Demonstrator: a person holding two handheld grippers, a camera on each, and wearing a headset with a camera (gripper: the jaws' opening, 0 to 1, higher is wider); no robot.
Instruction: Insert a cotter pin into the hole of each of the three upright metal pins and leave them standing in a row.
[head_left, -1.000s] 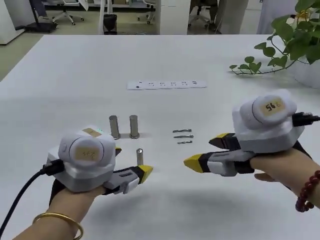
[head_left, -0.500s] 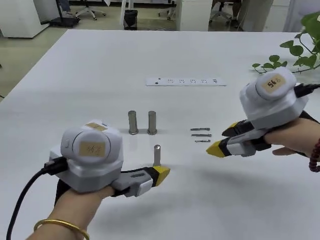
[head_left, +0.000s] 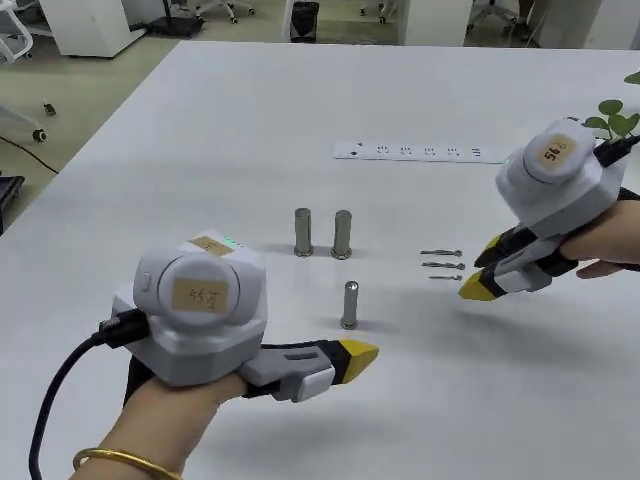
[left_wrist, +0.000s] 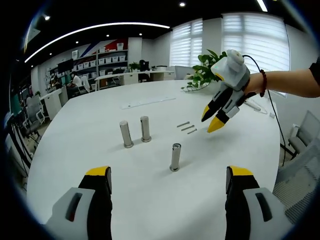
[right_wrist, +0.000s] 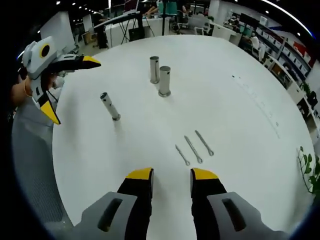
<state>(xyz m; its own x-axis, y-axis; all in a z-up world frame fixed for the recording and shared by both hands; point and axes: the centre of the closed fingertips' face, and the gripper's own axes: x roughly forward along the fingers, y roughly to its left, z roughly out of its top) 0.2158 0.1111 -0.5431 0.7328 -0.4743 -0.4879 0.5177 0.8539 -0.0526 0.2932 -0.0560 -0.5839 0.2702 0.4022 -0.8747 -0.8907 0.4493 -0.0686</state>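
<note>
Two upright metal pins (head_left: 303, 232) (head_left: 342, 234) stand side by side, and a third pin (head_left: 350, 304) stands alone nearer to me. Three cotter pins (head_left: 443, 265) lie flat in a small stack to their right. My left gripper (head_left: 352, 356) is open, low over the table just in front of the lone pin (left_wrist: 175, 156), which stands between and beyond its wide-spread jaws (left_wrist: 169, 175). My right gripper (head_left: 482, 268) is open and empty, its tips just right of the cotter pins (right_wrist: 194, 148), which lie ahead of its jaws (right_wrist: 171, 174).
A white power strip (head_left: 415, 152) lies farther back on the white table (head_left: 200, 150). A potted plant (head_left: 615, 115) stands at the right edge. Office chairs and cabinets stand on the floor beyond the table's far left edge.
My right gripper has moved forward to the cotter pins. The left gripper has kept its place by the lone pin. The head camera has shifted, so the whole scene slid right.
</note>
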